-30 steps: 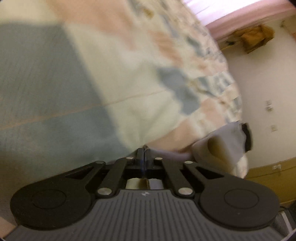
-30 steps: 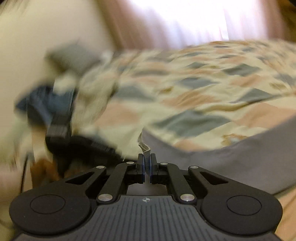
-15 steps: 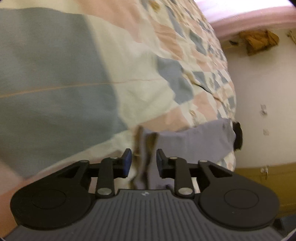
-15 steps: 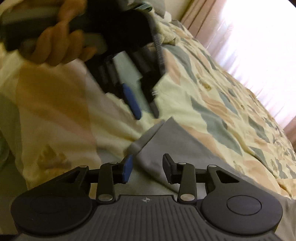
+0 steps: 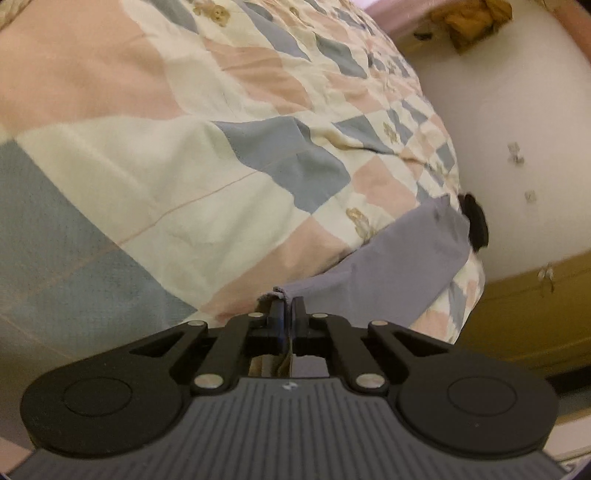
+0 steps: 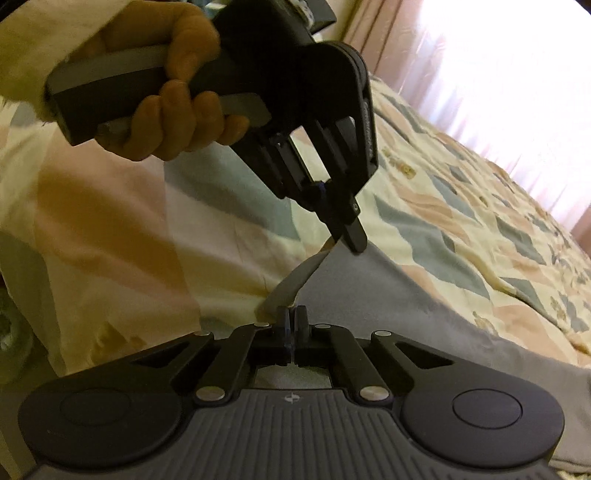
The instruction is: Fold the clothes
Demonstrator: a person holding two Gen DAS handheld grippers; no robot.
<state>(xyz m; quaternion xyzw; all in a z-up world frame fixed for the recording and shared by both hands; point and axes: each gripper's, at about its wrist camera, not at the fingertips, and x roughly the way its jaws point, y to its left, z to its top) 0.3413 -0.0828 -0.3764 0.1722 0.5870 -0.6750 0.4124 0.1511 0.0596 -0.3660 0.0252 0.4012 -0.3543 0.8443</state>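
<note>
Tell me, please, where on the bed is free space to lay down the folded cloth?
Free: the wide quilt beyond the grey garment, toward the bright curtain. Crowded: the near edge, where the left gripper and the right gripper both pinch the garment.

The left tool (image 5: 287,308) is pointing steeply downward, its two black fingers pressed almost together and pinching a thin edge of grey cloth (image 5: 399,266) between the pads. Seen from the right wrist, the same left tool (image 6: 349,236) is angling down from the upper left, the person's left hand (image 6: 173,99) wrapping its grey handle, thumb over the top and fingers curling underneath, a pale sleeve (image 6: 55,33) at the wrist. The right tool (image 6: 293,317) is sitting just below it, jaws drawn tight on the same cloth's folded edge, tilting downward too.
</note>
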